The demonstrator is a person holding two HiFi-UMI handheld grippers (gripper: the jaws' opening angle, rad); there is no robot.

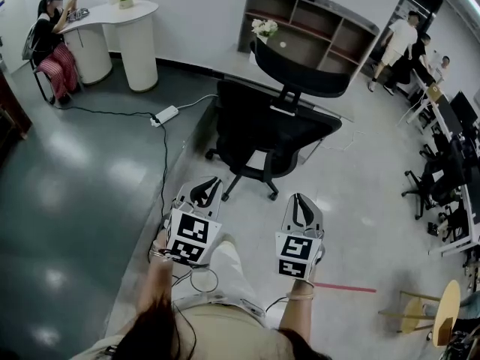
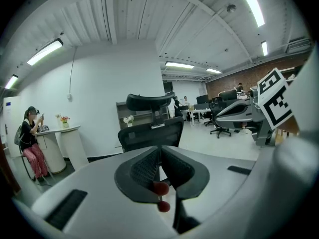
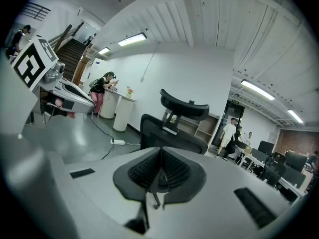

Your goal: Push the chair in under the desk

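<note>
Left hand-held gripper, right hand-held gripper — both closed — chair ahead, apart.

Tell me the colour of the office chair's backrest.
Black: the wheeled office chair's backrest shows best in the head view.

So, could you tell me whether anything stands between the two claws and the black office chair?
Nothing visible does: only bare grey floor lies between the left claw, the right claw and the black office chair.

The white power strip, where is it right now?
In the head view the power strip lies on the floor, left of the black office chair, between it and the white counter.
</note>
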